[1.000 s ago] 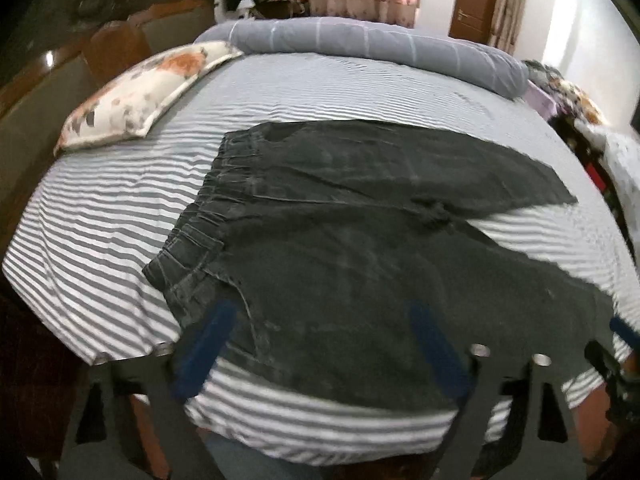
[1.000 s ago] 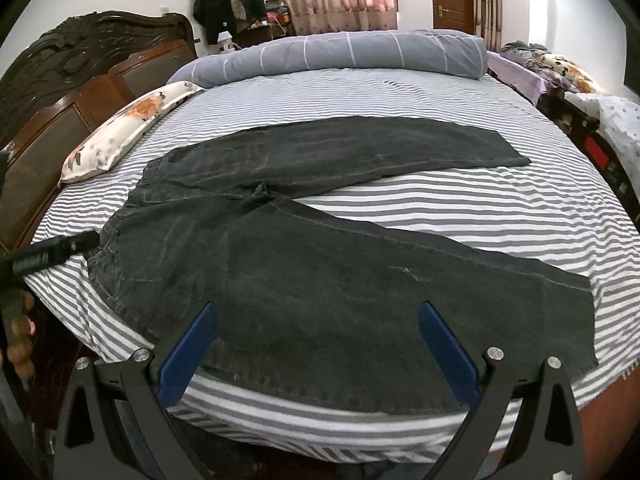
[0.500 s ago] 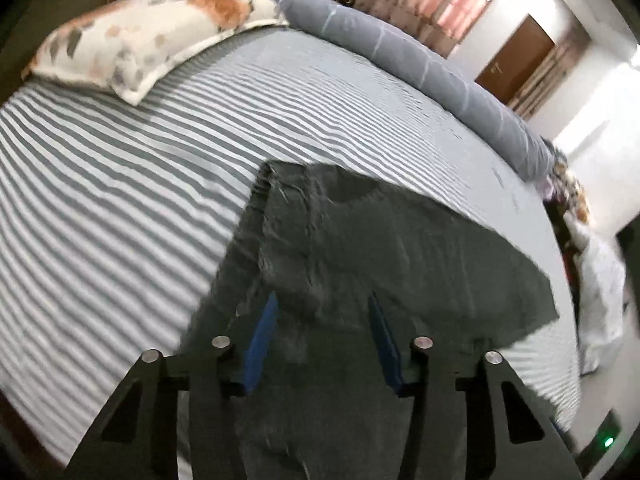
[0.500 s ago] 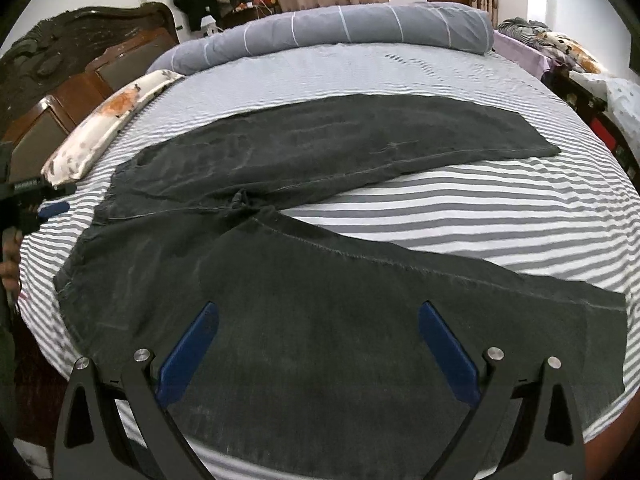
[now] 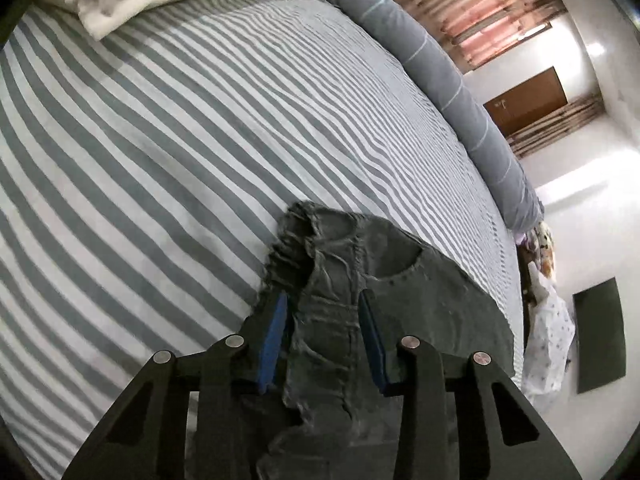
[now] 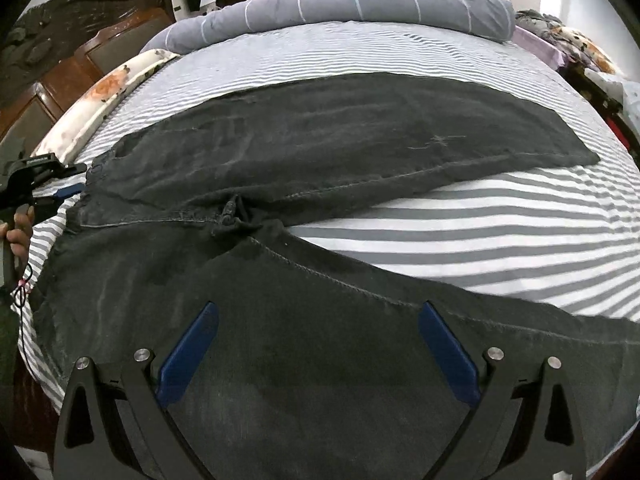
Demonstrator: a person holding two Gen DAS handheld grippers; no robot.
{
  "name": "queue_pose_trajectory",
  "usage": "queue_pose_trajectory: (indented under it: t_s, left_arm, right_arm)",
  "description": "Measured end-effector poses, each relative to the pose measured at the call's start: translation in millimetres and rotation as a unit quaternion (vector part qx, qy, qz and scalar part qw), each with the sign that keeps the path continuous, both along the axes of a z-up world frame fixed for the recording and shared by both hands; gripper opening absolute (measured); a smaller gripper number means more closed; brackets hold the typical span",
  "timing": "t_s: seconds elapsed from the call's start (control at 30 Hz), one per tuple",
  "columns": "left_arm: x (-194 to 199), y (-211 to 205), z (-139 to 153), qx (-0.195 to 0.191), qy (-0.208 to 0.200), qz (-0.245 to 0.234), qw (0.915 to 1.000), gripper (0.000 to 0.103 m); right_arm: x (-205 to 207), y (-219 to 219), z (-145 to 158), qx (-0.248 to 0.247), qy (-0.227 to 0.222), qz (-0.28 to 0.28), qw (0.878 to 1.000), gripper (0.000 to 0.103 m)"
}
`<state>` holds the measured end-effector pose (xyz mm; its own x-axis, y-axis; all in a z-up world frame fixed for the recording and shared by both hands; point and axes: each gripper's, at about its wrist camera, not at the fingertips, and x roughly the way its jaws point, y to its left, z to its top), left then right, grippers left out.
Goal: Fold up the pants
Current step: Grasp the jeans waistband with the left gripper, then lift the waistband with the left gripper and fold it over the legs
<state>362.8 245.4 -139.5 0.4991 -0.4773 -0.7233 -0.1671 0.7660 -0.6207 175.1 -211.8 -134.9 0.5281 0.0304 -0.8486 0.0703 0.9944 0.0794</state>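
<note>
Dark grey pants (image 6: pixel 320 152) are laid flat on a bed covered with a grey-and-white striped sheet (image 6: pixel 480 232), the two legs spread apart in a V with striped sheet showing between them. The waistband (image 5: pixel 320 280) lies at the side of the bed nearest a flowered pillow (image 6: pixel 104 92) and a carved wooden headboard (image 6: pixel 60 52).

The left gripper (image 5: pixel 322 312) is set over the gathered waistband, and its jaws have just been closing; the bunched cloth stands between the blue pads (image 5: pixel 274 340), which reach it on both sides, though a firm pinch cannot be told. In the right wrist view the same gripper (image 6: pixel 68 190) is seen at the waist end, carried by a hand (image 6: pixel 18 236).

The right gripper (image 6: pixel 318 320) is held over the near leg with its jaws spread wide and nothing pinched between them.

A rolled grey blanket (image 6: pixel 360 4) is laid along the far edge of the bed. No brand, label or legible writing is made out anywhere.
</note>
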Motion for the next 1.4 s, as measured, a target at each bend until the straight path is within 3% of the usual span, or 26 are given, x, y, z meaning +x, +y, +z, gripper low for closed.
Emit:
queue_pose_trajectory:
  t_s: [0.33,0.67,0.73,0.77,0.9,1.07,1.23,1.4]
  left_arm:
    - [40,-12,-9,-0.005,-0.008,-0.014,0.9999,0.038]
    - [68,-22,-15,-0.015,-0.018,-0.004,0.9997,0.038]
    - [66,-21,-13,0.002,-0.025,-0.006,0.9997,0.024]
    - [66,-20,-14,0.014,-0.023,-0.005,0.9996,0.012]
    - [62,-16,-15,-0.012,-0.04,0.0,0.9991,0.007]
    - [47,-24,9,-0.007,-0.093,-0.008,0.9957,0.006]
    - [30,-28,33,-0.023,-0.139,-0.015,0.99,0.006]
    - [8,-23,47,-0.036,-0.172,-0.015,0.9843,0.006]
  right_arm:
    - [24,4,-6,-0.006,0.0,0.01,1.0,0.099]
    - [60,2,8,-0.012,-0.016,0.058,0.998,0.099]
    - [72,4,10,-0.007,-0.009,0.082,0.997,0.099]
    - [79,6,11,-0.001,-0.005,0.097,0.995,0.099]
    - [121,11,19,0.0,0.009,0.151,0.988,0.099]
    - [189,27,32,-0.027,0.014,0.241,0.97,0.099]
    - [258,47,33,-0.056,0.031,0.341,0.938,0.095]
    - [305,67,14,-0.09,0.075,0.423,0.899,0.071]
